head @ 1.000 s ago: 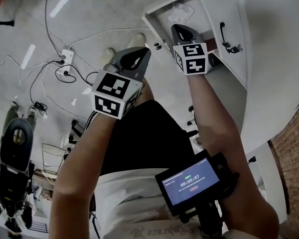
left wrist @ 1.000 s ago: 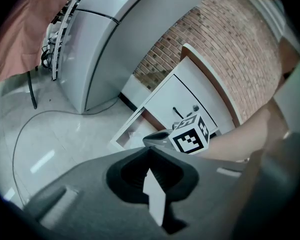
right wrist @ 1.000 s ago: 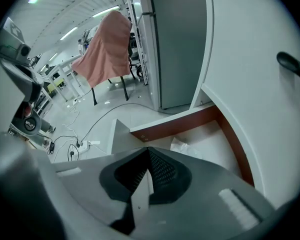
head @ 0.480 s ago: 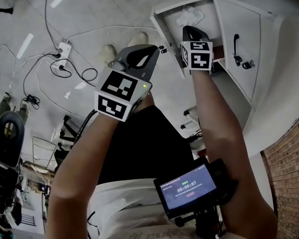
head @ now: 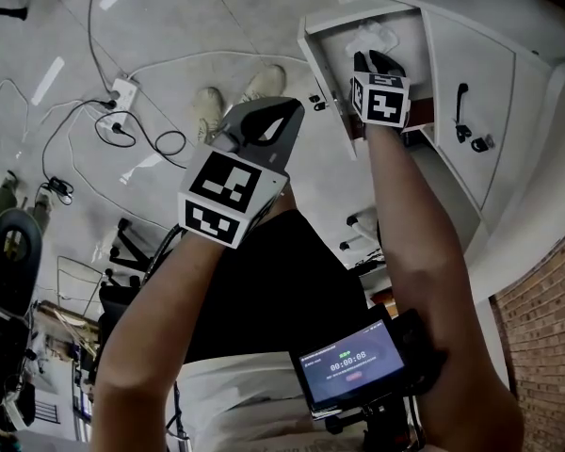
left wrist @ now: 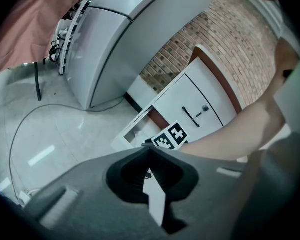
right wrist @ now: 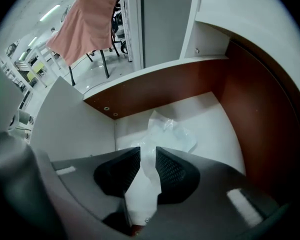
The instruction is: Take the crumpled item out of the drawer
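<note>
The white drawer (head: 313,40) stands pulled out of a white cabinet. A crumpled white item (head: 375,34) lies inside it on the drawer floor (right wrist: 210,119). My right gripper (head: 372,62) reaches down into the drawer. In the right gripper view the jaws of the right gripper (right wrist: 148,151) are drawn in to a narrow gap, with the near edge of the crumpled item (right wrist: 166,133) pinched between the tips. My left gripper (head: 264,121) hangs over the floor left of the drawer, shut and holding nothing, its jaw tips touching in its own view (left wrist: 149,148).
A cabinet door with a black handle (head: 463,111) is right of the drawer. The drawer has brown inner walls (right wrist: 160,86). Cables and a power strip (head: 122,92) lie on the floor. A timer screen (head: 350,367) sits on the right forearm. A brick wall (head: 556,347) is at lower right.
My right gripper has moved deeper into the drawer, up to the crumpled item. The left gripper has hardly shifted. The head view has drifted, showing more of the cabinet front.
</note>
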Demonstrator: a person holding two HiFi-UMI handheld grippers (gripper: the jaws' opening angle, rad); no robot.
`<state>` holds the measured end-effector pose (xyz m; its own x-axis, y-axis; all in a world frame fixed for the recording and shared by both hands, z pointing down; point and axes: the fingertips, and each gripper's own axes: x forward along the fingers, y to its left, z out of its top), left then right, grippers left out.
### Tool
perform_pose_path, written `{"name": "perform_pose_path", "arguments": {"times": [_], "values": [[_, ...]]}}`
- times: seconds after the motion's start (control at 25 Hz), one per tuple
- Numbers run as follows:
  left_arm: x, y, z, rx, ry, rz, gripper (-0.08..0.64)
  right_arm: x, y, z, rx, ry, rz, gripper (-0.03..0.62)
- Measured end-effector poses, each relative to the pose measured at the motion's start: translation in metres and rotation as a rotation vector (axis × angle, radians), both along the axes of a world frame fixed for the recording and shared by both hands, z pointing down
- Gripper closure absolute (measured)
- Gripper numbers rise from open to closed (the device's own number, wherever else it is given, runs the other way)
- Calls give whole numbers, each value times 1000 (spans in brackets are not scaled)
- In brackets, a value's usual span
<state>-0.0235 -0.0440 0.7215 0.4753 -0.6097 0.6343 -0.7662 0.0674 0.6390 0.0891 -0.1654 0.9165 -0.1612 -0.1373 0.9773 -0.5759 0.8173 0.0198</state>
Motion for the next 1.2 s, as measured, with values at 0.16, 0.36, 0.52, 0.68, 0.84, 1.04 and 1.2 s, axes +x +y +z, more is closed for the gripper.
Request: {"name": "perform_pose_path", "arguments": {"times": [0.16, 0.36, 0.52, 0.68, 0.84, 1.04, 1.2], "values": [[-7, 6, 1, -1, 0, -12, 558, 9, 0, 13, -10, 62, 16, 476], [-11, 11, 4, -4, -4, -21, 558, 17, -1, 21, -33, 107, 28, 542], [-11, 16, 2, -4, 3, -22, 558, 14, 1, 18, -52, 95, 16, 564], [-16, 15, -4, 5, -8, -13, 558, 5, 4, 6, -57, 68, 6, 578], [-22, 15, -15, 17, -17, -1, 558, -1, 12, -10, -63, 45, 14, 580], [-29, 16, -35, 45, -44, 25, 558, -5, 24, -40, -64, 24, 23, 580], [-29, 21, -56, 66, -56, 55, 558, -10, 32, -70, -50, -8, 45, 580]]}}
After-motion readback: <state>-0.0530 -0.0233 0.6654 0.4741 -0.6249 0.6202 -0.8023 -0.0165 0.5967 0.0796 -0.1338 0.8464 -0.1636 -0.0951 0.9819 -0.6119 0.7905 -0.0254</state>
